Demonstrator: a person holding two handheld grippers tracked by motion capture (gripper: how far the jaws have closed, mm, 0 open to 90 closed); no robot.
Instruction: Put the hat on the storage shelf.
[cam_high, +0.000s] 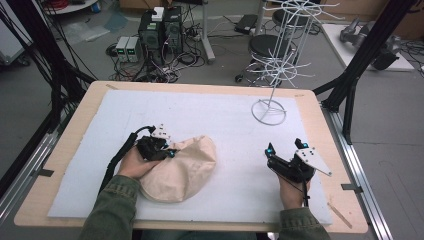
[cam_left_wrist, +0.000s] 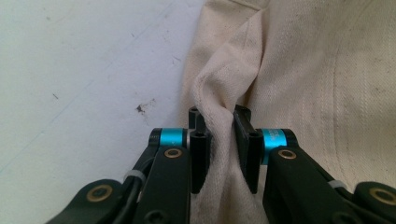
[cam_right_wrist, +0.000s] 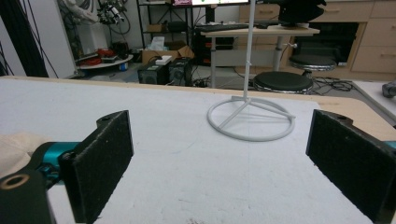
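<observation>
1. The left tool (cam_left_wrist: 219, 140) is clenched on a fold at the edge of the cream, rounded cloth hat (cam_high: 177, 170), which lies on the white-covered counter (cam_high: 225, 120).
2. The right tool (cam_right_wrist: 219, 158) is released, well apart from the hat; a white wire stand (cam_right_wrist: 251, 116) rises ahead of it.

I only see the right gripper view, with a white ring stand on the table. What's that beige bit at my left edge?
Observer: A beige cloth hat, lying on the white mat.
Operator: Is anything holding it?
Observer: Yes, the left tool pinches a fold at its edge.
Operator: How tall is my ring stand?
Observer: The white wire rack rises high, with many hooks.
Operator: And my tool?
Observer: The right tool is open, holding nothing.
</observation>
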